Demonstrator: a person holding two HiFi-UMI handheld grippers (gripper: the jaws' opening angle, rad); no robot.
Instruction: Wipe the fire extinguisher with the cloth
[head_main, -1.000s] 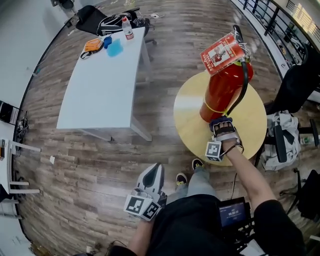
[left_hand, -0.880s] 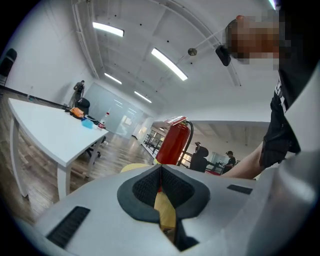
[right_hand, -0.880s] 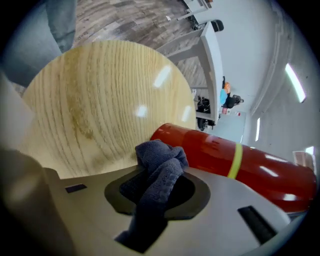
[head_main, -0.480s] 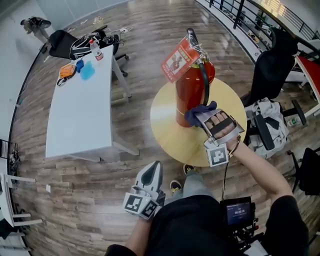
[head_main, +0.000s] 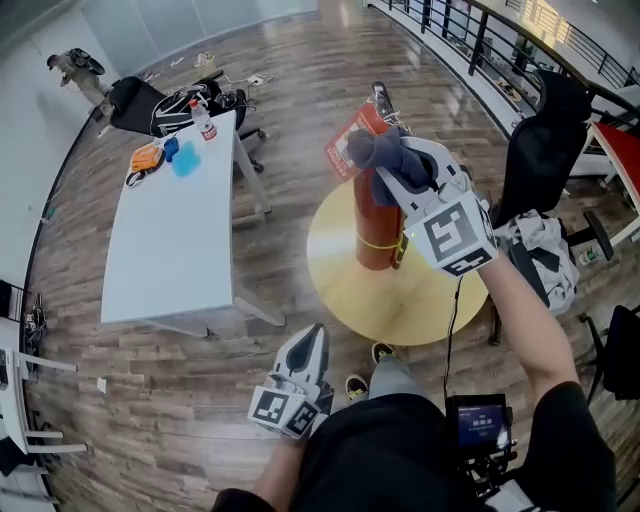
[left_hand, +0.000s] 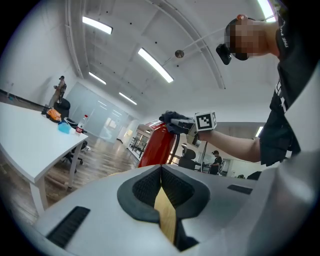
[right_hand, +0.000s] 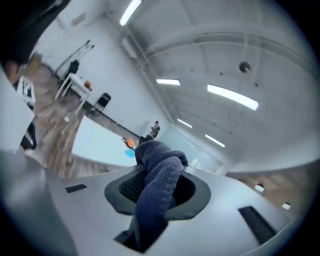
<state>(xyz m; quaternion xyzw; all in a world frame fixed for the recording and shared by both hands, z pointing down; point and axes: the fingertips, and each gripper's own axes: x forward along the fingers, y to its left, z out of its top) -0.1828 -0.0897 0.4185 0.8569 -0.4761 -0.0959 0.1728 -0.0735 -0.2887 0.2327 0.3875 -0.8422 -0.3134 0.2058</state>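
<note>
Right gripper (head_main: 398, 168) up from extinguisher (head_main: 378, 240) base to top, clamped on cloth (head_main: 372, 150); left gripper (head_main: 311, 338) low, jaws together.

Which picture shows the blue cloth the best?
The right gripper view: the cloth sits close up, pinched between the jaws, its knit visible. The head view shows a dark bundle by the fire extinguisher's top. The left gripper view shows it small, far away.

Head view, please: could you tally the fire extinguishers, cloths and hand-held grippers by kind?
Fire extinguisher: 1
Cloth: 1
Hand-held gripper: 2, left and right
Total: 4
</note>
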